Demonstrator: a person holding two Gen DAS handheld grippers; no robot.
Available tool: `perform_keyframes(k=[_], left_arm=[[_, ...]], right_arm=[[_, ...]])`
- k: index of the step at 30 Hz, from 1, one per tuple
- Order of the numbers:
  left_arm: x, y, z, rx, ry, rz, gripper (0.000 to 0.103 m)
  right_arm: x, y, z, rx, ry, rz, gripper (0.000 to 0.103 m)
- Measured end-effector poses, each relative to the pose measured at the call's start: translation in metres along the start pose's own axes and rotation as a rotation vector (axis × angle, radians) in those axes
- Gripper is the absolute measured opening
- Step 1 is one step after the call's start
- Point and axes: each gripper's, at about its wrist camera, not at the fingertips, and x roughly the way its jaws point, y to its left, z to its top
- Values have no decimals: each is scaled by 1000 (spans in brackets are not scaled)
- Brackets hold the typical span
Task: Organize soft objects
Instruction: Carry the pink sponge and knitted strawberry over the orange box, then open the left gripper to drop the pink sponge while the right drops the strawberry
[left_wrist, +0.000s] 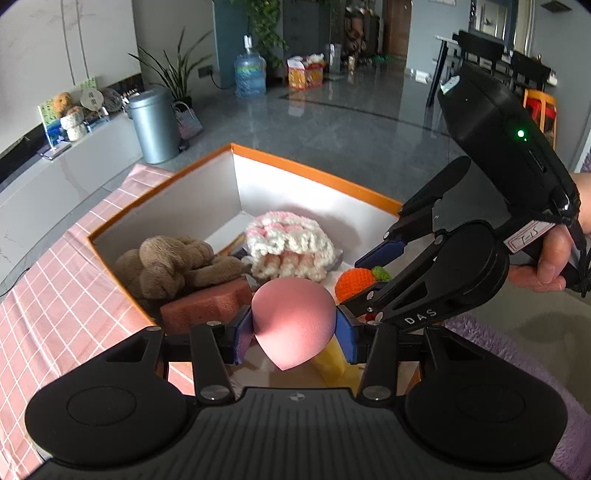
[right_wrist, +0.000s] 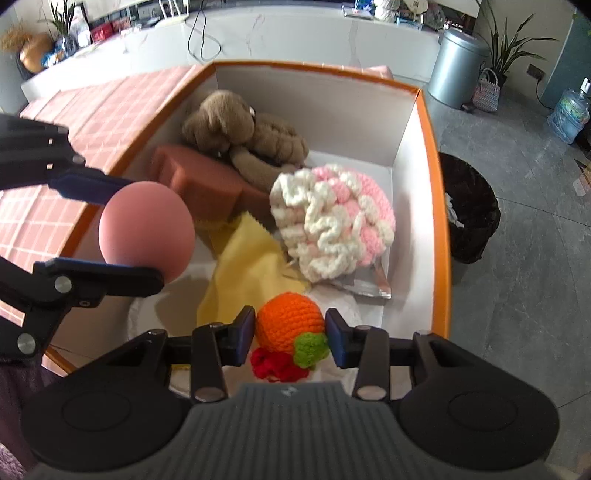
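Pink checked cloth (right_wrist: 85, 110) covers the table under an orange-rimmed box (right_wrist: 432, 155); inside already, left to right, lie a brown plush (right_wrist: 240, 129), a brick-red sponge (right_wrist: 207, 177), a yellow cloth (right_wrist: 251, 273) and a pink-and-white knit (right_wrist: 332, 225); two pieces look left to drop; the left gripper (left_wrist: 294, 325) clamps a pink sponge egg (left_wrist: 293, 321) over the box at its 7 o'clock side; the right gripper (right_wrist: 290, 328) pinches an orange crochet fruit (right_wrist: 290, 325) low at 6 o'clock; "DAS" reads on the right gripper's body; its handwritten tag is illegible.
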Motion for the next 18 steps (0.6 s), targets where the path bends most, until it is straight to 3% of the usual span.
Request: perform_keyframes(k=[7,9,15,18], left_arm=[[9,-7,1,38,73,-10,54],[13,-8,2,65,107,-3,55],[31,-9,6,108,237,-1,56],[37,-10,6,107,261,-3,58]], right_arm=[[-8,2,-4,-21,-34,11,53],[-12,3,-4,-42,-51,-1,63],[-22,3,-5,-70,-72,-18,63],[-24,-1,-7,-56,-81,-15,63]])
